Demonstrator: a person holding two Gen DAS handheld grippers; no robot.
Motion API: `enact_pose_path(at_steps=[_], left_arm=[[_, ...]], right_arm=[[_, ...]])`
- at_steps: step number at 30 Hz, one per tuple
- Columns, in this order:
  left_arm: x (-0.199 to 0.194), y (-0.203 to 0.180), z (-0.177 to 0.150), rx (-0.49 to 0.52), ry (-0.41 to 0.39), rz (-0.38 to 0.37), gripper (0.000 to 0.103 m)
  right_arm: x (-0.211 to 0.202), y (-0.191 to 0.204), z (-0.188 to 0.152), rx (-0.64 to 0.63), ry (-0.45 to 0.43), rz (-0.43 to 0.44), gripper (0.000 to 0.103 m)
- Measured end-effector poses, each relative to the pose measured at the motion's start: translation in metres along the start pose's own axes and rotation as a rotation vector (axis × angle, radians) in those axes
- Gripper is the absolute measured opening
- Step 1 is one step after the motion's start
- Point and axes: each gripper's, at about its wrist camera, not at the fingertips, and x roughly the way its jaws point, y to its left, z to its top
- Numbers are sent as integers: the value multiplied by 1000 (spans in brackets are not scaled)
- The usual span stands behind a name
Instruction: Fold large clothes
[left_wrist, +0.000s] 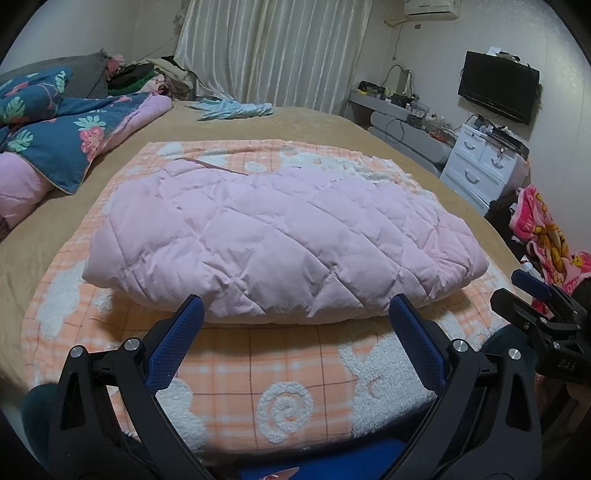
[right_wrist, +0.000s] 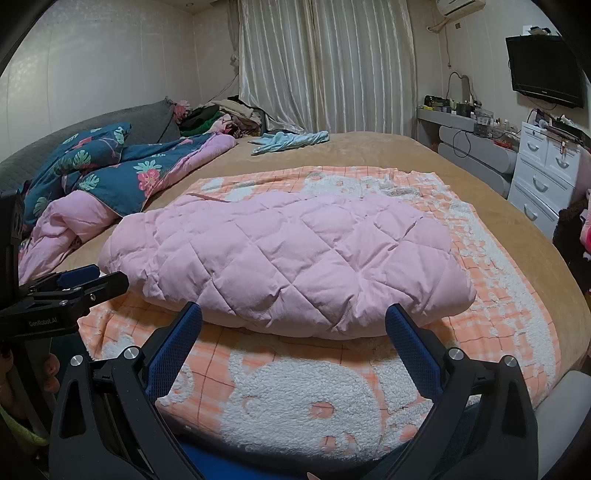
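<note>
Jacket (left_wrist: 280, 236): pink, quilted, folded, lying on orange blanket (left_wrist: 288, 373) on bed (left_wrist: 314, 125).
Left gripper (left_wrist: 295, 314): spread wide, empty.
Right gripper (right_wrist: 293, 321): spread wide, empty.

Home bedroom: bed (left_wrist: 332, 125), curtains (left_wrist: 266, 48), dresser (left_wrist: 480, 162)

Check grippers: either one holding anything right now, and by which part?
Nothing held. The left gripper and right gripper are both open, short of the folded pink quilted jacket lying on the orange checked blanket.
</note>
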Motion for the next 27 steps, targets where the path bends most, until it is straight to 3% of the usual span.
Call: enact_pose_path(at_steps=[27], left_arm=[[-6, 6, 3, -1, 1, 24, 94]], right_arm=[[-3, 1, 1, -3, 1, -2, 99]])
